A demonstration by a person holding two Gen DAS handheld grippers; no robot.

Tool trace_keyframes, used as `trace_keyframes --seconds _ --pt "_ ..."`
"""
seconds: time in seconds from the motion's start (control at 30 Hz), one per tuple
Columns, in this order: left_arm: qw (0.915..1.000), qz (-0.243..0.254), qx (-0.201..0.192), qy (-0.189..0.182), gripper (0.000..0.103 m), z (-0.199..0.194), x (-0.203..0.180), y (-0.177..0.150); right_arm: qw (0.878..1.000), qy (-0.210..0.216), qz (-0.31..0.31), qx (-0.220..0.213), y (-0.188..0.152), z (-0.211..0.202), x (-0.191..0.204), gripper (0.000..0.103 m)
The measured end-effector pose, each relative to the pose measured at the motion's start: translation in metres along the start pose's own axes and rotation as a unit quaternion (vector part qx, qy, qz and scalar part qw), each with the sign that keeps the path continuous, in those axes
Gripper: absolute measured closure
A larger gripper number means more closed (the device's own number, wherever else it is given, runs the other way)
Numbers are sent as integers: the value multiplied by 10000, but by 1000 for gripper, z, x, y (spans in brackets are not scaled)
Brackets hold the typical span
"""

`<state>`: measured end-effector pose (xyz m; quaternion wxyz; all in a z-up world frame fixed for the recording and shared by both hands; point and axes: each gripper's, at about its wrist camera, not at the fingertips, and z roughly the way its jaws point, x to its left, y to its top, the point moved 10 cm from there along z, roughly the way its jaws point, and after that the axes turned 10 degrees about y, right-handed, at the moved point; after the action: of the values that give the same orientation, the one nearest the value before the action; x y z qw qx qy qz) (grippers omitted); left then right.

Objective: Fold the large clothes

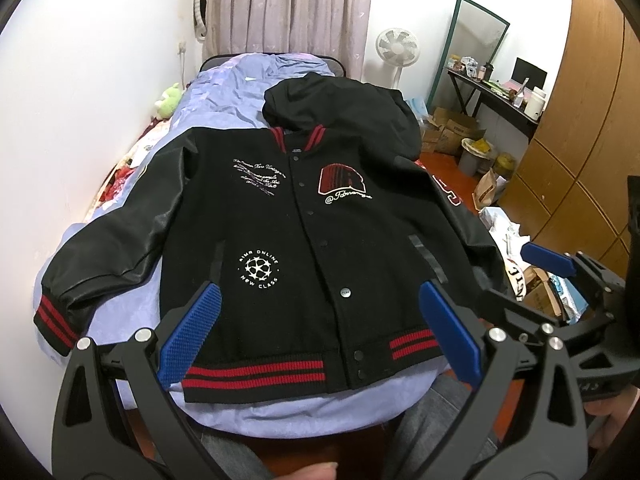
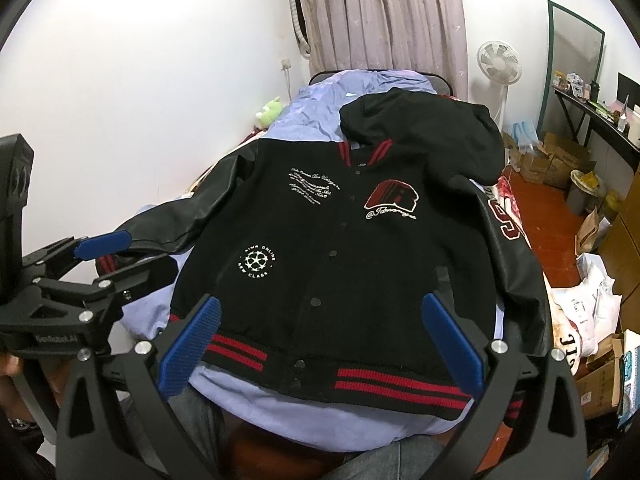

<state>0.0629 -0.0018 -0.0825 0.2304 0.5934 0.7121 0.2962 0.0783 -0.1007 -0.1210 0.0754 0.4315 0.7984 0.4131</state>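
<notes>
Jacket (image 1: 304, 236) flat on bed (image 1: 224, 92), both hand-held grippers wide, left cuff (image 1: 56, 320) only left view.

My left gripper (image 1: 320, 328) and right gripper (image 2: 322, 338) hover side by side, level, jaws spread wide and empty, blue pads (image 1: 192, 332) facing inward.

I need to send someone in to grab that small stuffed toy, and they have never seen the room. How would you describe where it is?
Start at the bed with the lilac-blue sheet, where the black jacket lies spread out. Follow the bed's wall side up towards the curtain: the plush toy sits against the white wall, beyond the jacket's sleeve. It is the only pale green thing there.
</notes>
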Motion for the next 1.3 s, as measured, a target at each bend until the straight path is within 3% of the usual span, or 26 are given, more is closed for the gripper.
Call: trace_keyframes --seconds 0.63,0.87,0.97,1.1,1.3 --pt "10000 -6 3 -5 6 2 3 -1 10000 -12 61 -20 -7 -4 -5 4" --pt "9998 -15 135 -151 6 5 -1 -17 9995 196 62 -236 -10 -12 -17 4" --pt "9989 -127 295 -335 6 11 -6 -28 9995 94 -47 -284 -18 -18 -35 4" --pt "9989 -172 143 -418 6 14 -16 -34 9992 -98 140 -354 -31 -25 -70 4" --pt "9989 68 89 -460 6 20 -32 -48 9938 -403 969 -368 -80 -25 -164 4"
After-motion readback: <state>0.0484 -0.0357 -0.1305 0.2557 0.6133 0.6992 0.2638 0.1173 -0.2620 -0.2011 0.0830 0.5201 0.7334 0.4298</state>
